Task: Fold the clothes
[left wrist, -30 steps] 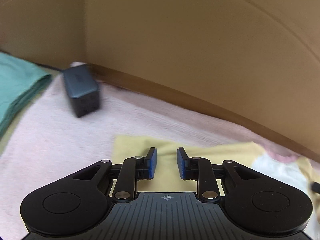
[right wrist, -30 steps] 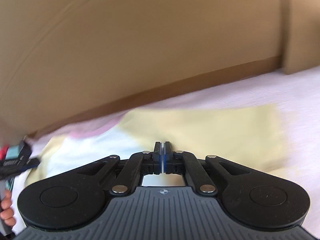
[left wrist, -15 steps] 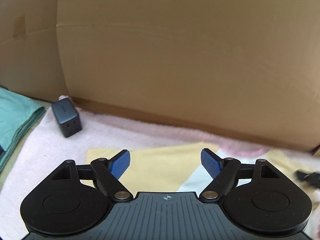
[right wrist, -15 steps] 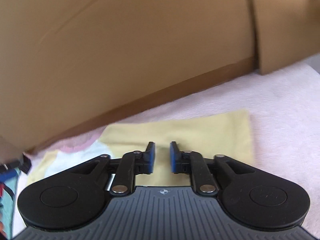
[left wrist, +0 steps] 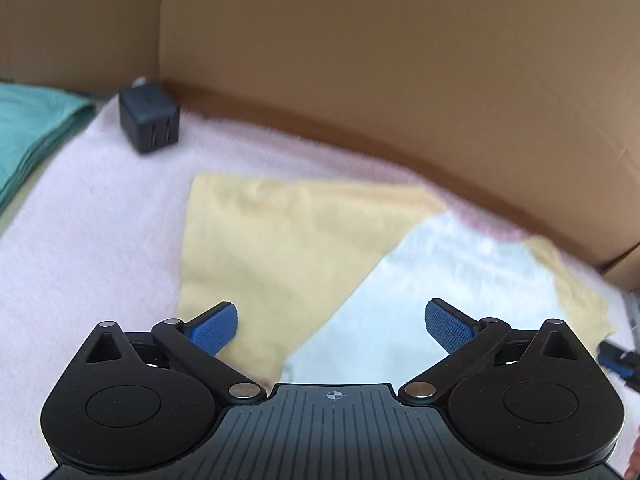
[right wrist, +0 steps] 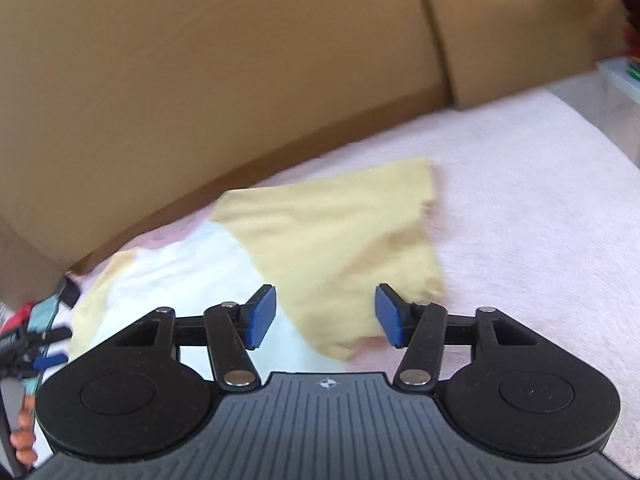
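Note:
A yellow garment (left wrist: 288, 248) with a white middle panel (left wrist: 440, 280) lies flat on the pink blanket (left wrist: 100, 220), its yellow sides folded in over the white. My left gripper (left wrist: 332, 326) hovers above the near edge. Its jaws are opening, spread wide, with nothing between the pads. In the right wrist view the same garment (right wrist: 340, 240) lies under my right gripper (right wrist: 326, 316). Those jaws are opening too, about half spread, and the pads touch no cloth. The white panel (right wrist: 192, 272) shows to the left.
A dark blue charger block (left wrist: 149, 118) sits on the blanket at the back left, beside a folded teal cloth (left wrist: 32, 132). A cardboard wall (left wrist: 400, 80) closes off the back. A clear plastic bin (right wrist: 616, 96) stands at the far right.
Both grippers have opened: the left from nearly shut to wide, the right from fully shut to half spread. Both have drawn back, so more of the garment shows.

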Motion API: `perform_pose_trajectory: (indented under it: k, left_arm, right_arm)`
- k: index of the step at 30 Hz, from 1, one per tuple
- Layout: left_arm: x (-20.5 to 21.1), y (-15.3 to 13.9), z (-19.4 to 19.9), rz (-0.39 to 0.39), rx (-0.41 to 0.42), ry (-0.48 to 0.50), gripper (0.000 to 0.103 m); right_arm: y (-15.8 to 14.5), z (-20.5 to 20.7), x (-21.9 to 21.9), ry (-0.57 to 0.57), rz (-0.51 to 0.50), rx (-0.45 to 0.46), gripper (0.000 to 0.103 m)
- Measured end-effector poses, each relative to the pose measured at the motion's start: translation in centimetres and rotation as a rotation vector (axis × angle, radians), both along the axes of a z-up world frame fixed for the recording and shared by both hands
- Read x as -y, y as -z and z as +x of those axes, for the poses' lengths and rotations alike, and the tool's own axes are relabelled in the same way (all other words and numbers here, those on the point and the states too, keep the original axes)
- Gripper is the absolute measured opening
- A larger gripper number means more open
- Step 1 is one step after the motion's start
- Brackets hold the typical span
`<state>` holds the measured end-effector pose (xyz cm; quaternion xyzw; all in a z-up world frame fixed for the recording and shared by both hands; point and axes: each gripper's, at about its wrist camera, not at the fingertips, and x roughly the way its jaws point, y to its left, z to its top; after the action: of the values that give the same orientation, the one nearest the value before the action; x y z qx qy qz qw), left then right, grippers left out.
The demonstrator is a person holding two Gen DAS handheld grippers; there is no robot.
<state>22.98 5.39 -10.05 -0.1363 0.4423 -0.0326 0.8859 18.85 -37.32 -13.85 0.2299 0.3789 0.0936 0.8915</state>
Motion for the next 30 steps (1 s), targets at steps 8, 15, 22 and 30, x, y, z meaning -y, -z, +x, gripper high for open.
perform_pose_trajectory:
  k: [8, 15, 22, 30]
  left_arm:
    - [-3.3, -2.4, -3.3, -0.029, 0.069, -0.097, 0.103]
    - [-4.1, -1.3, -4.3, -0.134, 0.009, -0.133, 0.103]
    - [-6.8, -0.2, -5.9, -0.184, -0.019, -0.174, 0.103]
    - [-7.3, -0.1, -5.9, -0.186, -0.020, -0.182, 0.103]
  right_arm:
    - [-1.7, -2.7, 5.4, 0.183, 0.074, -0.002, 0.039]
    - [0.8, 0.0, 4.0, 0.224, 0.301, -0.115, 0.039]
    - [1.1, 0.2, 3.0, 0.285, 0.318, -0.111, 0.005]
    - [2.0, -3.3, 1.7, 0.319, 0.304, -0.091, 0.005]
